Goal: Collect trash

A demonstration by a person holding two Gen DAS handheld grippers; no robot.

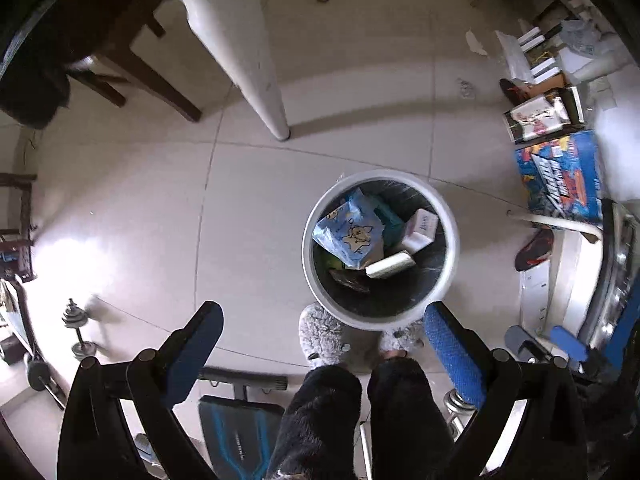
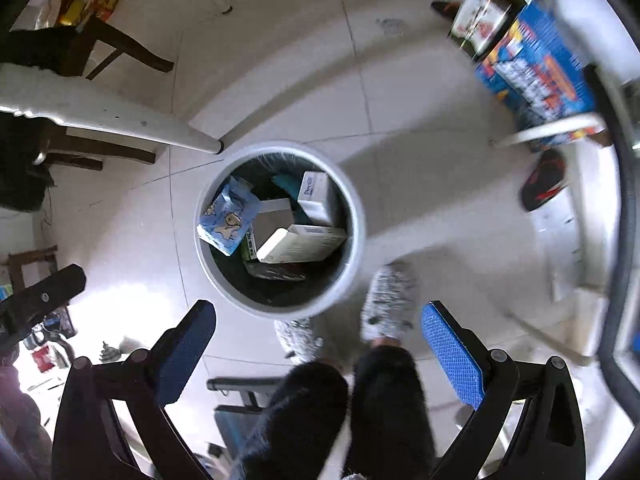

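- Round white plastic trash bin (image 1: pixel 450 216) with a black liner stands on the pale tiled floor (image 1: pixel 132 216); inside lie a blue printed packet (image 1: pixel 350 234) and white cartons (image 2: pixel 300 245)
- Left gripper (image 1: pixel 322 322) hangs above, jaws wide apart, empty
- Right gripper (image 2: pixel 318 320) likewise spread, holding nothing; grey fuzzy slippers (image 2: pixel 386 304) beside the bin

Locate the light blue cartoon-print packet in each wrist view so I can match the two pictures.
Left wrist view: blue packet lies in the upper left of the trash bin, right of centre.
Right wrist view: blue packet leans against the bin's left inner wall, left of centre.
Shared landmark: the white table leg ending near the bin.
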